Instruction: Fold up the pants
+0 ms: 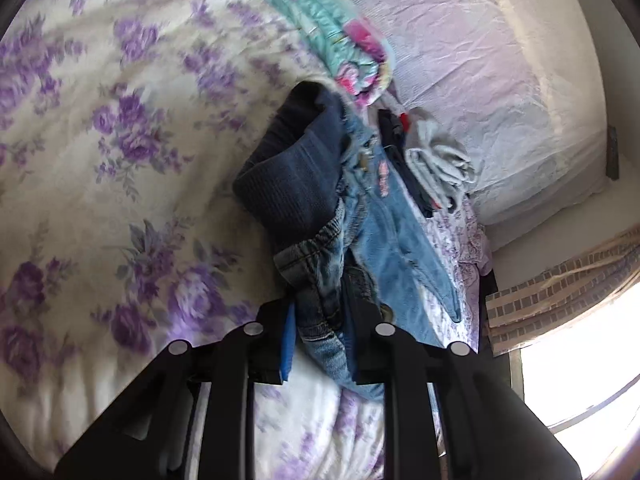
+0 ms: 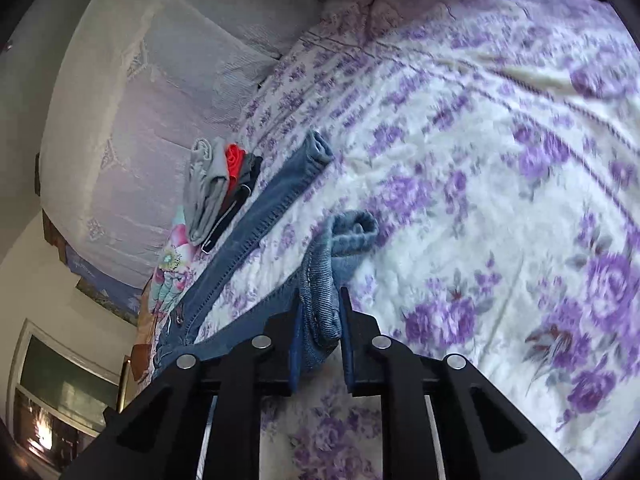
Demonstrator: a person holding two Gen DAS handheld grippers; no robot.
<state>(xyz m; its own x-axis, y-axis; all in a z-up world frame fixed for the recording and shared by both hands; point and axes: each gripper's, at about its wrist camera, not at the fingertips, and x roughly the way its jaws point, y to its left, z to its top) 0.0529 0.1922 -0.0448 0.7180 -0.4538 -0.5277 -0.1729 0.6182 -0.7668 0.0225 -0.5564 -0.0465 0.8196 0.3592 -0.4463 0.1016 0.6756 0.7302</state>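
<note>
Pants (image 1: pixel 320 280), a pair of blue jeans, hang lifted above a bed whose white bedspread (image 1: pixel 100 152) carries purple flowers, each end pinched in a hand-held gripper. In the left wrist view the left gripper (image 1: pixel 322 336) at 6 o'clock has its jaws nearly closed on the elastic waistband, the denim bunched between the blue pads; a dark ribbed band of the same garment rises toward 12 o'clock, and a lighter leg trails off toward 5 o'clock. In the right wrist view the right gripper (image 2: pixel 320 340) at 6 o'clock is likewise clamped on a fold of denim near a leg end, whose rolled cuff (image 2: pixel 354 228) curls just above the jaws. The other leg (image 2: pixel 256 216) stretches from 7 o'clock toward 12 o'clock, its hem resting on the bedspread.

Beside that leg, at 10 o'clock, lies a small heap of clothes (image 2: pixel 218 184), grey, red and black, with a floral turquoise-and-pink garment (image 2: pixel 172 268) below it at 8 o'clock. Pale lilac pillows (image 2: pixel 160 80) fill the upper left; a window (image 2: pixel 60 392) shows at 8 o'clock.
</note>
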